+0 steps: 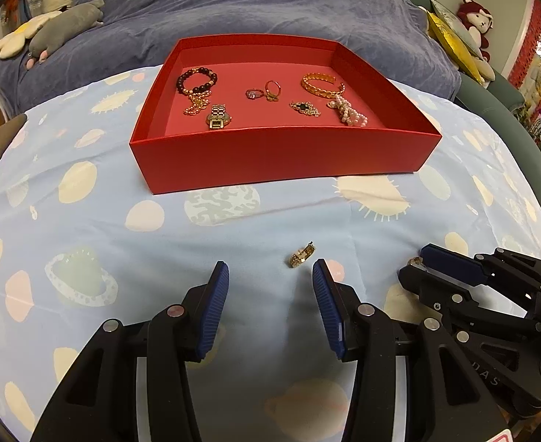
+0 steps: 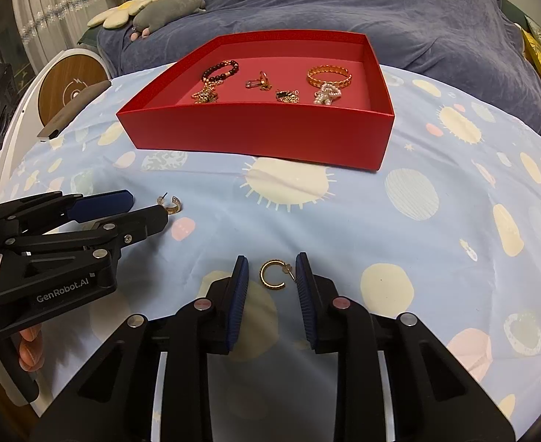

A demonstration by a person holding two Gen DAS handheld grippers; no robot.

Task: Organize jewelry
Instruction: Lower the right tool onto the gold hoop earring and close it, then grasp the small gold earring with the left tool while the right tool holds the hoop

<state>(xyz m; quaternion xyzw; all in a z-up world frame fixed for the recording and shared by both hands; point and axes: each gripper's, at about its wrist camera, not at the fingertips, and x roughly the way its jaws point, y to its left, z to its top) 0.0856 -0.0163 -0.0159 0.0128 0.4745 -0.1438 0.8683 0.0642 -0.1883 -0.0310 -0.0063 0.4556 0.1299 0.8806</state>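
Note:
A red open box (image 1: 285, 158) (image 2: 255, 132) stands at the back of the cloth. It holds a bead bracelet (image 1: 196, 80), rings (image 1: 265, 91), a gold bangle (image 1: 322, 84), a watch (image 1: 218, 118) and a pearl piece (image 1: 351, 112). A chunky gold earring (image 1: 301, 255) (image 2: 171, 204) lies on the cloth just ahead of my left gripper (image 1: 270, 269) (image 2: 149, 206), close to its right finger; its jaws stand open and empty. A thin gold hoop earring (image 2: 272, 276) lies flat between the pads of my right gripper (image 2: 272, 261) (image 1: 414, 260). A gap shows on the hoop's left side.
A pale blue planet-print cloth (image 1: 86, 221) covers the surface, and a dark blue blanket (image 2: 344, 7) lies behind it. Plush toys (image 1: 64, 29) sit at the back left. A round wooden-faced device (image 2: 71, 88) stands at the left edge. A person's fingers (image 2: 27, 346) hold the left gripper.

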